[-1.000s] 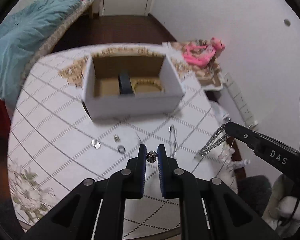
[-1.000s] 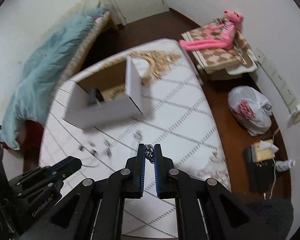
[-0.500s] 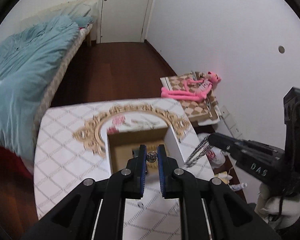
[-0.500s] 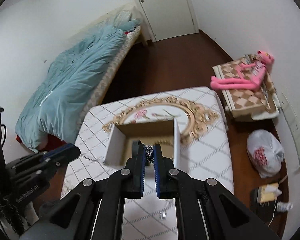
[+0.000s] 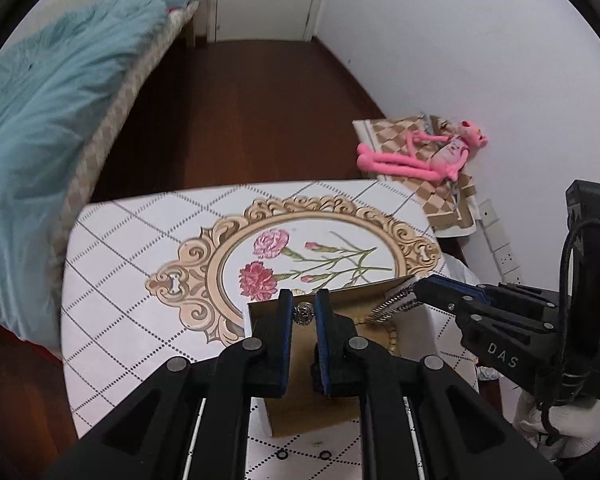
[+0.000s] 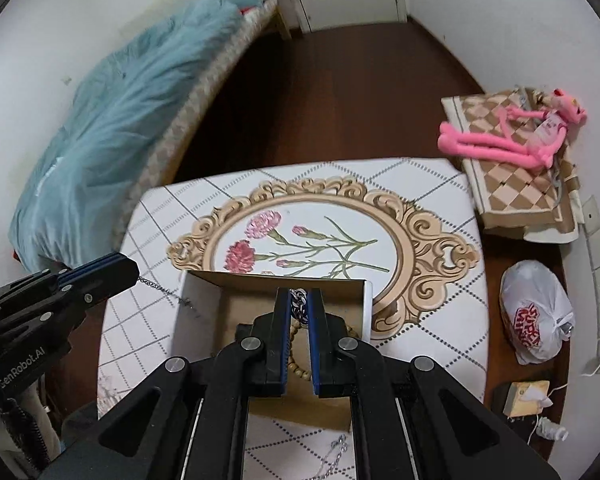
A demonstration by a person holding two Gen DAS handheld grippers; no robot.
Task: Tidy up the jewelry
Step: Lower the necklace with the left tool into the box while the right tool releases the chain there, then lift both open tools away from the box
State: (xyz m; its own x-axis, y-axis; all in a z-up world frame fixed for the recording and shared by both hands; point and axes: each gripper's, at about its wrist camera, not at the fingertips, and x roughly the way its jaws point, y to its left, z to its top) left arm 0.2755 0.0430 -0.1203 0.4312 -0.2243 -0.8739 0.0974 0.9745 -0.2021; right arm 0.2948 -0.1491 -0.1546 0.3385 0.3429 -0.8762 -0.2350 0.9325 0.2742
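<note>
My left gripper (image 5: 303,314) is shut on a small round silver pendant (image 5: 303,313); its thin chain (image 6: 164,290) trails from the tips in the right wrist view. My right gripper (image 6: 299,304) is shut on a thick silver chain (image 6: 299,299), also seen as a silver chain (image 5: 392,304) in the left wrist view. Both hang over the open cardboard box (image 6: 366,312), white outside and brown inside. A wooden bead bracelet (image 6: 296,356) lies in the box. The left gripper (image 6: 128,270) is over the box's left edge and the right gripper (image 5: 420,292) over its right side.
The box stands on a table (image 5: 112,280) covered with a white lattice cloth with a gold frame and carnations. Another silver chain (image 6: 334,456) lies on the cloth nearer me. A bed with a teal blanket (image 5: 40,120) is left. A pink plush toy (image 6: 508,136) and a white bag (image 6: 536,312) are right.
Both grippers have travelled forward from above the loose jewellery on the cloth to above the box. Each keeps its piece pinched.
</note>
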